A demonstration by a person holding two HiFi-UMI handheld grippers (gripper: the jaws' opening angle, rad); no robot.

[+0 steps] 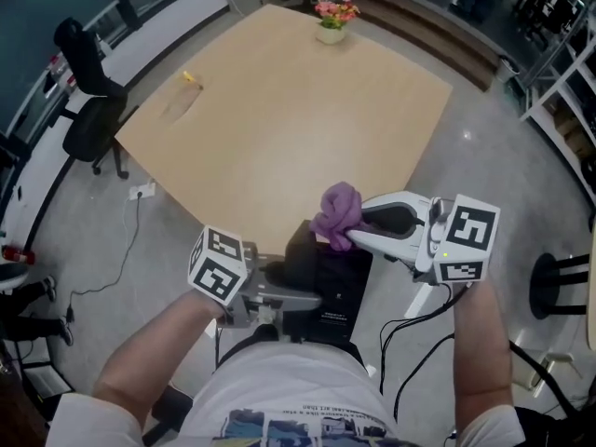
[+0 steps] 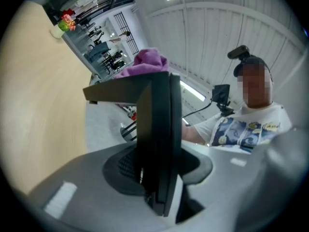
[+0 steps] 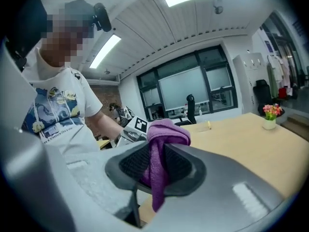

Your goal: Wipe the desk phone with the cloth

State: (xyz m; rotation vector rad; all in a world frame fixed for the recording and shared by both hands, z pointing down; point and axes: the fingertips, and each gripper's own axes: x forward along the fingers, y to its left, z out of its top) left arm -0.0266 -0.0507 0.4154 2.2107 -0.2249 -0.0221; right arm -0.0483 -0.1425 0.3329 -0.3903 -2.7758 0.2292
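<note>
**Head view.** Seen from above, a person stands at the near corner of a pale wooden desk. A small flower pot sits at the far edge, near the top of the frame. At lower left, the left gripper reaches toward the centre and holds a black desk phone off the surface, at the bottom centre of the frame. From the right, the right gripper carries a bunched purple cloth. The cloth sits against the phone's upper end, though actual contact cannot be confirmed.

**Left gripper view.** The fingers pinch the desk phone, which appears edge-on as a dark slab rising through the centre of the frame. The purple cloth shows just above its top edge. The desk fills the left side.

**Right gripper view.** The fingers are clamped on the purple cloth. One wad bulges above them and a tail hangs below. The left gripper's marker cube lies just behind the cloth, and the desk with the flower pot stretches to the right.

**What could go wrong.** The phone is gripped by a narrow strip and held in the air. Firm pressure from the cloth would likely lever it, so it could twist between the fingers or slip out and drop onto the desk corner or the floor. The cloth is only a small wad, so the hard finger ends might scrape the phone in its place. The loose tail could also snag and pull free.
</note>
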